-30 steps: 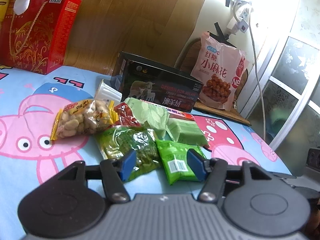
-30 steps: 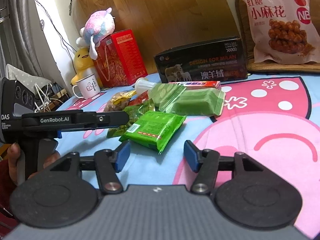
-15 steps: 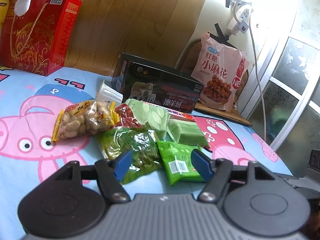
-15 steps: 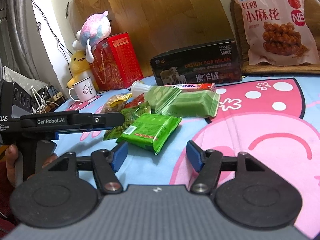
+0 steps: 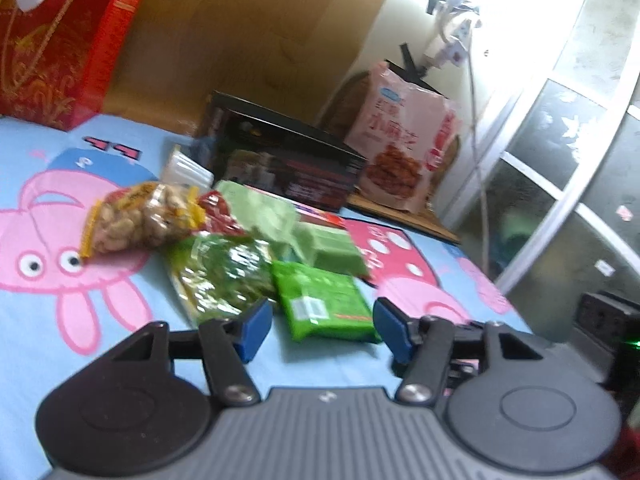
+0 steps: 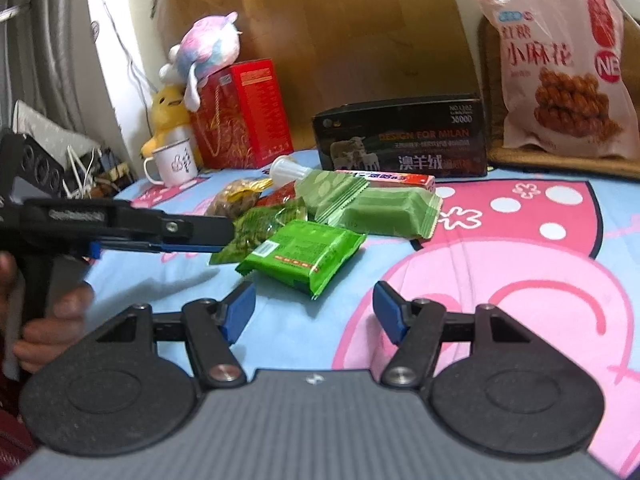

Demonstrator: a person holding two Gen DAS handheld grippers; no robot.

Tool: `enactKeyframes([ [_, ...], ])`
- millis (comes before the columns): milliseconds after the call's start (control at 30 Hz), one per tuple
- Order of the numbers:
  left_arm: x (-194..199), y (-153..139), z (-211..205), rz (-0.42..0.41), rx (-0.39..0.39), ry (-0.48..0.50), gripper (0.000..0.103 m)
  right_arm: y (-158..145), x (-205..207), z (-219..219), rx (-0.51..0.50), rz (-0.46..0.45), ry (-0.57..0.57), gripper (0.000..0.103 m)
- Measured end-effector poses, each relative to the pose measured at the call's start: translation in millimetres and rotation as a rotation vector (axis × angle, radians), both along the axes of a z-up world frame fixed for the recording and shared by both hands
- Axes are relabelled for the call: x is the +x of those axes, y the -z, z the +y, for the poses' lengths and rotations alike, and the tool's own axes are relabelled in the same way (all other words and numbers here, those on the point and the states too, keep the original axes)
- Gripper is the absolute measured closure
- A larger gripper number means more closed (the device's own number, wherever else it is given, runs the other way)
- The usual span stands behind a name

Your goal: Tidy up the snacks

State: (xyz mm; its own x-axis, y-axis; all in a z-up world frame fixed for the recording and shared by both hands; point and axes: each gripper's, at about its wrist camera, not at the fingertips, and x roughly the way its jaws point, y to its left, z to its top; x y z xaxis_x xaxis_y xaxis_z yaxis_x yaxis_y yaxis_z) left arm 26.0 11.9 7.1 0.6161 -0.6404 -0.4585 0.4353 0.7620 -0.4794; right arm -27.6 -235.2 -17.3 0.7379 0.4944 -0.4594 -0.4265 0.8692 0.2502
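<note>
The landmark here is the black box (image 6: pixel 400 140) standing at the back of the bed's cartoon sheet (image 6: pixel 500 280). Right of it leans the big pink bag of twists (image 6: pixel 560 72), bulky but probably light, its contents brittle. Well left of the box stands the red gift box (image 6: pixel 244 116), with plush toys and a white mug (image 6: pixel 172 160) beside it; none of these block the pile.

The snacks lie in a loose heap in front of the box. The peanut bag (image 5: pixel 140 220) sits furthest left of it, plump and crinkly, likely slippery film. The clear bag of green peas (image 5: pixel 220 276) overlaps its neighbours, soft and shifting. The pale green wafer pack (image 6: pixel 392 212) looks stiffer, crushable. Nearest, the bright green packet (image 6: pixel 304 252) lies flat and free at the front; its sealed edge seems the best hold.

The left tongs (image 5: pixel 320 328) are empty and closing, the green packet just ahead of them. The right tongs (image 6: pixel 314 312) stand released, nothing between them, short of the same packet. With both tongs aimed at it, they could collide.
</note>
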Motion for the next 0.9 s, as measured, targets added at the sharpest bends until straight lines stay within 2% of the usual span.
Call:
enactKeyframes([
  [200, 25, 10, -12, 0.103, 0.007, 0.001, 0.046, -2, 11, 14, -0.076, -0.018, -0.065, 0.036],
  [367, 42, 16, -19, 0.147, -0.016, 0.008, 0.046, -1, 27, 24, -0.132, -0.015, -0.095, 0.037],
  [467, 44, 18, -27, 0.151, -0.01, 0.019, 0.059, 5, 36, 29, -0.154, 0.006, -0.091, 0.043],
  [533, 43, 19, -30, 0.133, 0.009, 0.005, 0.066, 4, 37, 31, -0.156, 0.0, -0.081, 0.055],
  [733, 36, 20, -30, 0.105, -0.024, 0.05, 0.07, 4, 27, 24, -0.128, -0.006, -0.02, 0.058],
  [900, 29, 19, -37, 0.068, 0.005, 0.072, 0.069, 5, 18, 13, -0.072, 0.015, 0.017, 0.058],
])
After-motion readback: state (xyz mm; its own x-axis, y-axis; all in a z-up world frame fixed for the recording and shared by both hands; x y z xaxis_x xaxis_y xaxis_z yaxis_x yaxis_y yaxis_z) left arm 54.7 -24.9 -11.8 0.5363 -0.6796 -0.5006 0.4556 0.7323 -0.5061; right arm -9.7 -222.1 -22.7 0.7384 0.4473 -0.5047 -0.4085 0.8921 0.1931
